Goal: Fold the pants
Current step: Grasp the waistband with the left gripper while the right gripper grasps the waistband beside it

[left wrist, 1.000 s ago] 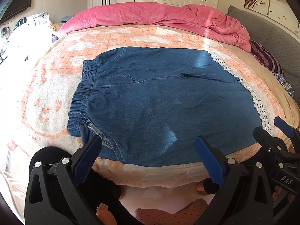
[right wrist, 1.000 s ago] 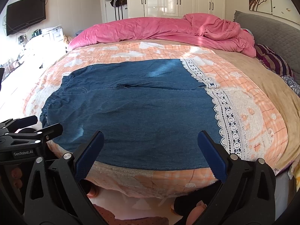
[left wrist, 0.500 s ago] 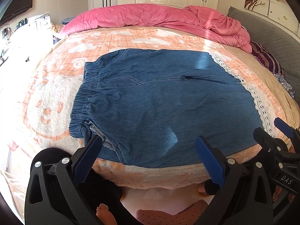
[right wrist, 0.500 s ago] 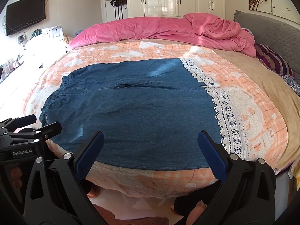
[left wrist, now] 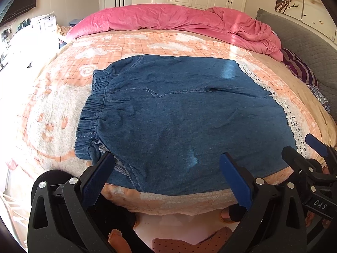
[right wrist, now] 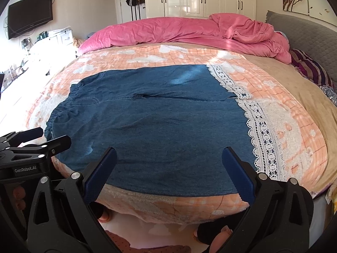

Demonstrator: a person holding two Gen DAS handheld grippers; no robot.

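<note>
The denim pants point(left wrist: 179, 122) lie flat across the near edge of the bed point(left wrist: 52, 109), waistband to the left. Left claw point(left wrist: 166, 179) and right claw point(right wrist: 168, 175) hang spread wide, empty, above the near hem.

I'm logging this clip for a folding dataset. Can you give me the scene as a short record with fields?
garment: denim pants, spread flat, not yet folded
waistband: elastic waistband at the left end
hems: white lace trim at the right end
surface: peach blanket on a bed
background: pink duvet bunched at the far side
left gripper: open, above the near edge, holding nothing
right gripper: open, above the near edge, holding nothing
</note>
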